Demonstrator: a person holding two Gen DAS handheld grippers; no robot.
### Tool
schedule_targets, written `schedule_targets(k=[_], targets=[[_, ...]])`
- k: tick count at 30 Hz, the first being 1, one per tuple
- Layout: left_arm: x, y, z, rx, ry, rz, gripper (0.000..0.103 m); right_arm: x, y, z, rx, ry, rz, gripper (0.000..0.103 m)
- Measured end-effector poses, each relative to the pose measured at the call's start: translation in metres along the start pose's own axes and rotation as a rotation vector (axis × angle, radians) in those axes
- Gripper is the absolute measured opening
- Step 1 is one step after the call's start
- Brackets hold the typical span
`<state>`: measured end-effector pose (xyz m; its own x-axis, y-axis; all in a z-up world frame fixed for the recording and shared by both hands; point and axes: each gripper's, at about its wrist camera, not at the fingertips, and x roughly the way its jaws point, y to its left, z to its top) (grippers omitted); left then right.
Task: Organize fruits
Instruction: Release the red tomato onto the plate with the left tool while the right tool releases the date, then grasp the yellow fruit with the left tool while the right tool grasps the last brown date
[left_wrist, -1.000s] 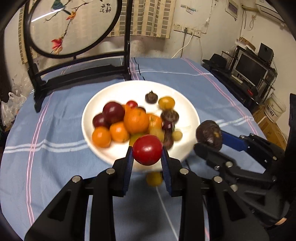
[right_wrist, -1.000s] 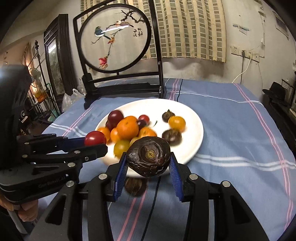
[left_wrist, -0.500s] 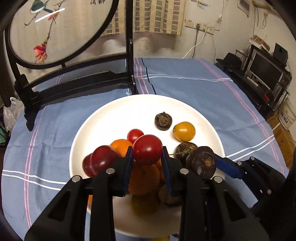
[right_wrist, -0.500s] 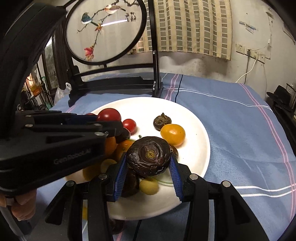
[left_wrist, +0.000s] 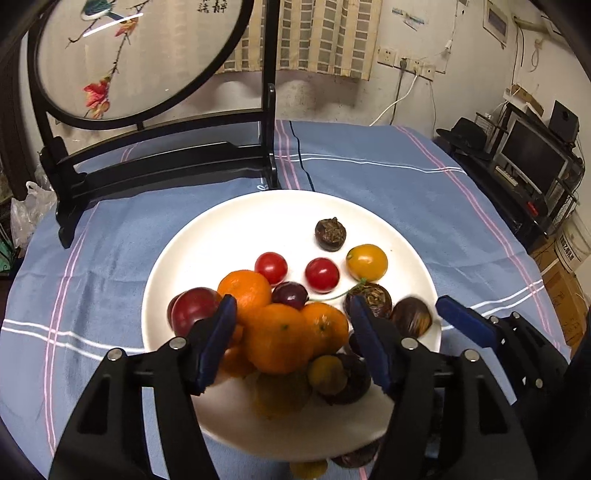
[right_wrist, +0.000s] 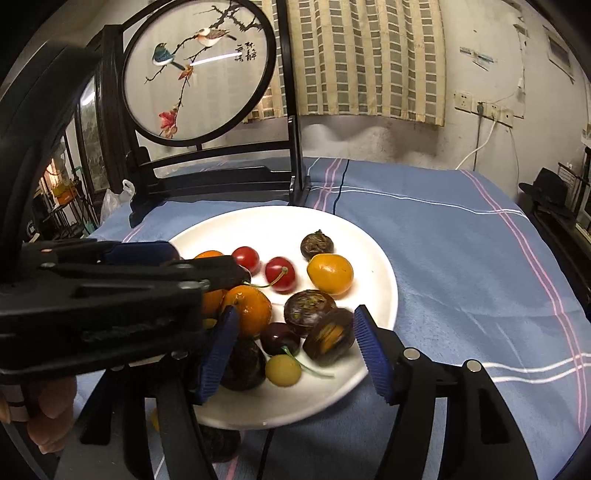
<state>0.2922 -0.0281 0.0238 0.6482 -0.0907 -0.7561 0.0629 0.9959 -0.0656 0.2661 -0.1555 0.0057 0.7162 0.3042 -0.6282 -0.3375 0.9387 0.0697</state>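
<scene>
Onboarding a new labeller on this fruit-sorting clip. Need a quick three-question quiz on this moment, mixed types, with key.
1. True or false: the left hand-held gripper and the right hand-held gripper each pinch a fruit.
2. The fruit pile lies on: A) a white plate; B) a wicker basket; C) a metal tray.
3. What stands on the blue tablecloth behind the plate?
Key: 1, false: both are open, their jaws have just been opening, and fruit shows between the pads unclamped. 2, A. 3, a round embroidered screen in a black stand.
</scene>
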Motion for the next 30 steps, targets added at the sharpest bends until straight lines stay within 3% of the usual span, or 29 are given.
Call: schedule_targets(k=[10, 17, 23, 28, 30], targets=[[-0.045, 0.018, -0.034, -0.044, -0.040, 0.009, 0.076, -0.041, 0.005, -0.021, 0.031, 0.006, 0.046, 0.072], [-0.062, 0.039, -0.081, -0.082, -0.010, 0.024, 0.081, -0.053, 0.036, -0.056, -0.113, 0.119, 0.034, 0.072], [-0.058, 0.052, -0.100, -0.072, 0.013, 0.032, 0.081, -0.026, 0.059, -0.070, -0.203, 0.227, -0.003, 0.071], [-0.055, 0.066, -0.102, -0.104, 0.017, 0.015, 0.081, -0.003, 0.066, -0.065, -0.208, 0.260, -0.010, 0.061], [-0.054, 0.069, -0.103, -0.106, 0.022, 0.013, 0.081, 0.002, 0.066, -0.062, -0.185, 0.264, 0.006, 0.044]])
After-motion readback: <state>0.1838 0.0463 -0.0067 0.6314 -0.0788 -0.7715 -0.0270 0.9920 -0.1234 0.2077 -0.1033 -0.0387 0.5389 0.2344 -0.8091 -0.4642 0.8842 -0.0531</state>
